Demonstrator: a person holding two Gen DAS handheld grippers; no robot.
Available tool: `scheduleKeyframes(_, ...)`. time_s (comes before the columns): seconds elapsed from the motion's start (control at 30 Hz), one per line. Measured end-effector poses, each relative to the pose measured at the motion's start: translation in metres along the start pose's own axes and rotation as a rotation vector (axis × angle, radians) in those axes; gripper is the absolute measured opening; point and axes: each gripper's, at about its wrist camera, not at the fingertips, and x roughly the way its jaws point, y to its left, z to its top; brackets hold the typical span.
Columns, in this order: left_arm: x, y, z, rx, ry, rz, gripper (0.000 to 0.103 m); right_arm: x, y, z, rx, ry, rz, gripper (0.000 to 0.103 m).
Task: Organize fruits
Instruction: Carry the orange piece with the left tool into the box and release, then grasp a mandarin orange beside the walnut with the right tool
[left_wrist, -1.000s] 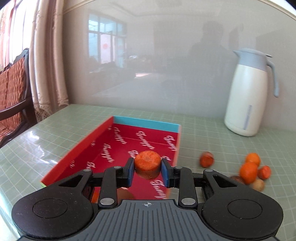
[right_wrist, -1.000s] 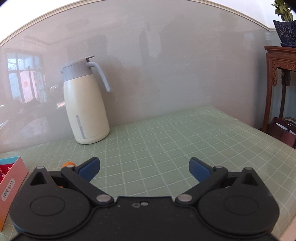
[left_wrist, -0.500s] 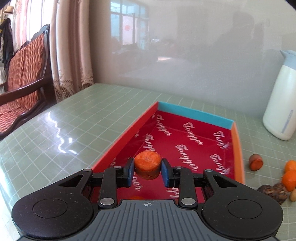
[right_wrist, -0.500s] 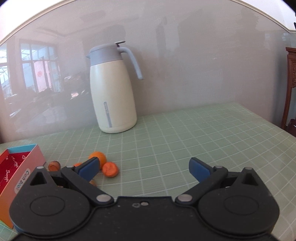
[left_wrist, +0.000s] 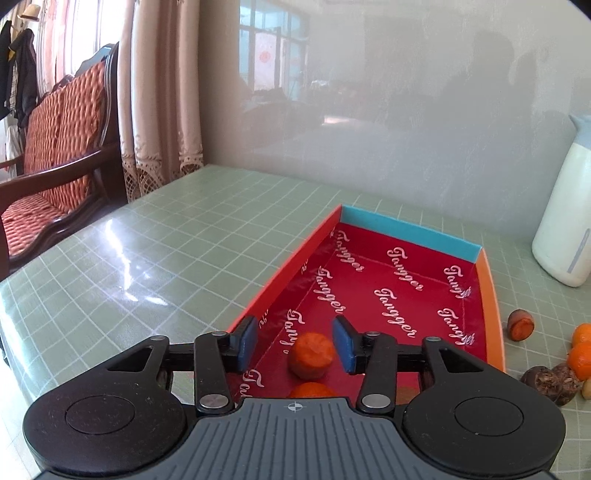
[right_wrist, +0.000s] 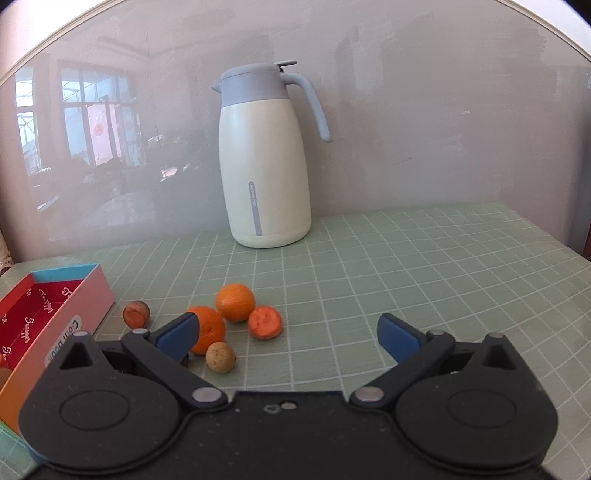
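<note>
My left gripper (left_wrist: 295, 341) hangs over the near end of the red box (left_wrist: 399, 266), its jaws opening. An orange fruit chunk (left_wrist: 311, 355) sits just below, free of both pads, above another orange fruit (left_wrist: 310, 390) in the box. My right gripper (right_wrist: 288, 334) stands open and empty over the table. Ahead of it lie two oranges (right_wrist: 235, 301) (right_wrist: 208, 330), a cut orange chunk (right_wrist: 264, 322), a brown-skinned cut piece (right_wrist: 136, 314) and a small tan fruit (right_wrist: 220, 357). The left wrist view shows that pile (left_wrist: 576, 354) right of the box.
A cream thermos jug (right_wrist: 264, 177) with a grey-blue lid stands against the back wall. The box's pink outer wall (right_wrist: 62, 325) is at the left of the right wrist view. A wooden chair (left_wrist: 55, 155) and curtains stand beyond the table's left edge.
The left gripper swung left over the box and its jaws parted, letting the orange chunk go. The right gripper's view swung left, bringing the jug and fruit pile to the centre.
</note>
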Motion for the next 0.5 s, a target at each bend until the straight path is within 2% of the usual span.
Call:
scheduleKeyframes(0.2,-0.014,0.008,-0.001,-0.005,-0.041,-0.021,0.053,0.007,0.009,-0.002,-0.021,0.012,0.021,0.103)
scheduleKeyframes(0.3,-0.020,0.012,0.000,-0.013,-0.077,0.012,0.073,0.011,0.013,-0.003,-0.033,0.024,0.041,0.100)
scheduleKeyframes(0.4,-0.026,0.019,0.001,-0.026,-0.101,0.019,0.074,0.015,0.020,-0.003,-0.049,0.034,0.073,0.098)
scheduleKeyframes(0.5,-0.026,0.028,0.002,-0.048,-0.089,0.024,0.074,0.022,0.029,-0.001,-0.074,0.038,0.102,0.097)
